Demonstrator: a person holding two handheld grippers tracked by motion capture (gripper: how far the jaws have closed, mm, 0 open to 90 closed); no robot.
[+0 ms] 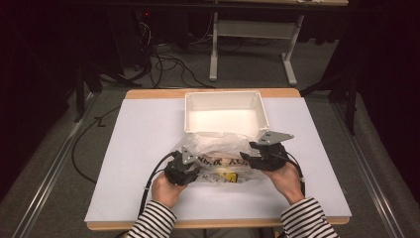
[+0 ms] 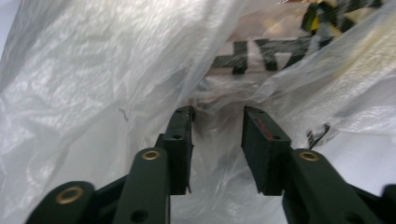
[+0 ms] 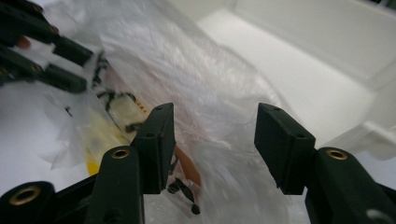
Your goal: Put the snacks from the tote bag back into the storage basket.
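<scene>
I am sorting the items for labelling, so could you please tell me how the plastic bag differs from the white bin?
The bag is thin, crumpled and see-through with dark print; the bin is stiff, opaque and plain white. The bag lies slumped on the table between the left tool and right tool; the bin stands upright behind it, open side up. Both rest on the table, pale in colour.

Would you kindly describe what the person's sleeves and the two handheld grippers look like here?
The person wears black-and-white striped sleeves. The left gripper and right gripper are black, each topped by a grey three-cornered plate and trailing a black cable. Up close, the jaws are flat, rectangular black blocks on arms with brass-coloured rivets; one pad of the left gripper bears a thin red mark.
</scene>
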